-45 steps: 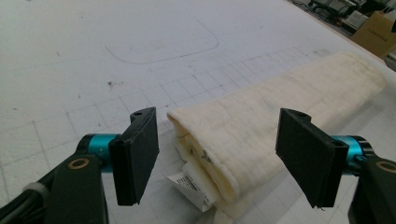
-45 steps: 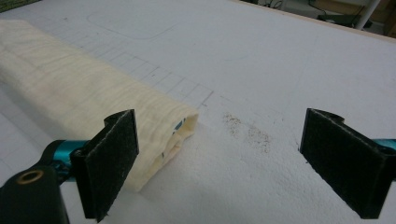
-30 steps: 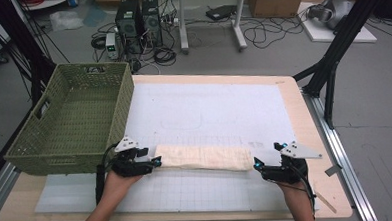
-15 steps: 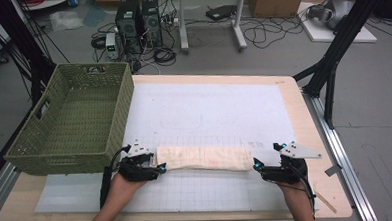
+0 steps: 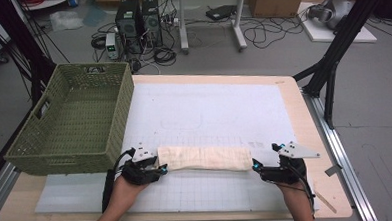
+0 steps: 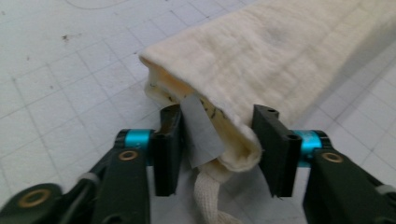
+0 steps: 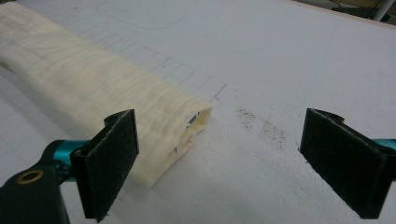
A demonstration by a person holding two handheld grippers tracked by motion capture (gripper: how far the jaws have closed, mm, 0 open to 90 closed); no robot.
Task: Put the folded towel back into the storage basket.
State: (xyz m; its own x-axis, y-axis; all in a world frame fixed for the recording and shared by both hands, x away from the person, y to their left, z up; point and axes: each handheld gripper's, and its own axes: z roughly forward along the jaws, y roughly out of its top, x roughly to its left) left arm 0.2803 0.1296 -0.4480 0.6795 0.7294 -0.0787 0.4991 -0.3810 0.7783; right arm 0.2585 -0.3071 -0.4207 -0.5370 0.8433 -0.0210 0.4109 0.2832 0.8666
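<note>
The folded cream towel (image 5: pixel 205 157) lies on the white grid mat (image 5: pixel 209 115) just right of the green woven basket (image 5: pixel 72 121), its long axis running from one gripper to the other. Its soft, ribbed end, with a grey tag and a loop of cord, sits between the jaws of the left gripper (image 6: pixel 219 144), which have just been closing; they seem to touch the cloth without yet pinching it. The right gripper (image 7: pixel 233 161) stands wide open at the far end, holding nothing, with the towel's corner just inside its left jaw.

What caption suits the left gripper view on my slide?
Left gripper jaws closing around the end of a folded cream cloth on a white gridded mat.
</note>
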